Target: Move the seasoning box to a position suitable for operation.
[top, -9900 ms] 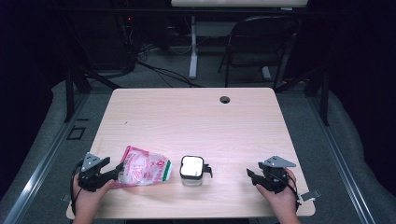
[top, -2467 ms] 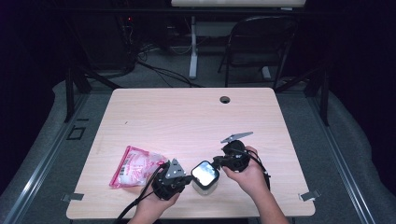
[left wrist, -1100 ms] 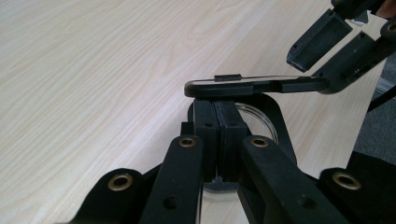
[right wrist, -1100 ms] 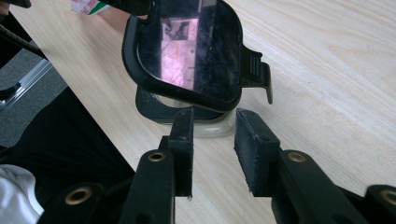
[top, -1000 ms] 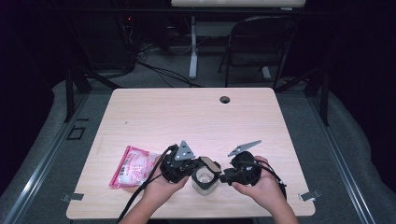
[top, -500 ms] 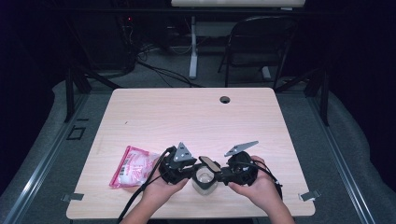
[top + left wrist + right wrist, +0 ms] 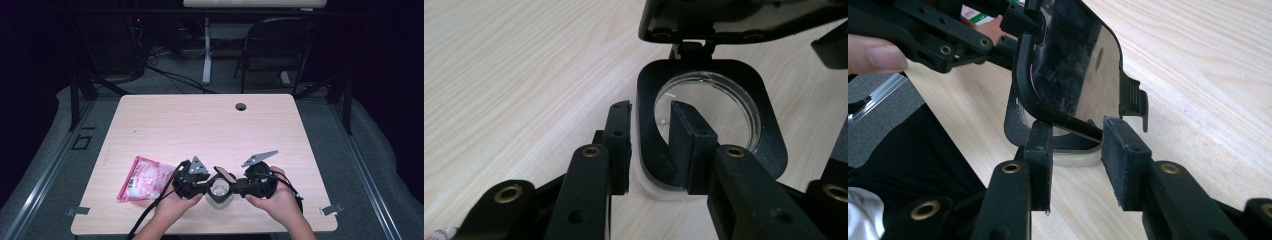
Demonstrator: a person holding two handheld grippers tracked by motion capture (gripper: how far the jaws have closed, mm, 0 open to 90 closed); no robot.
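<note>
A light wooden table (image 7: 200, 125) carries everything, with a round cable hole (image 7: 241, 106) near its far edge and a folding chair (image 7: 280, 50) standing on the floor beyond it. Toward the near left of the table lies a pink plastic bag (image 7: 145, 177), flat and just beside the person's left hand (image 7: 172, 205). Near the front edge, between the two hands, stands a small clear container (image 7: 220, 192) with a black rim and a hinged black lid (image 7: 1073, 70). The lid is swung up and stands tilted above the opening. The left gripper (image 7: 650, 145) comes at the container from its left side; in the left gripper view one jaw stands outside the black rim and the other inside the round opening, so the wall of the container sits between them. Its jaws have just been opening, and a narrow gap shows beside the outer jaw, so the gripper is released rather than clamped on the rim. The right gripper (image 7: 1075, 150), borne by the right hand (image 7: 277, 202), meets the container from the right. Its jaws straddle the lower edge of the raised lid; the left jaw lies against that edge, but whether both pads press on it cannot be told.
</note>
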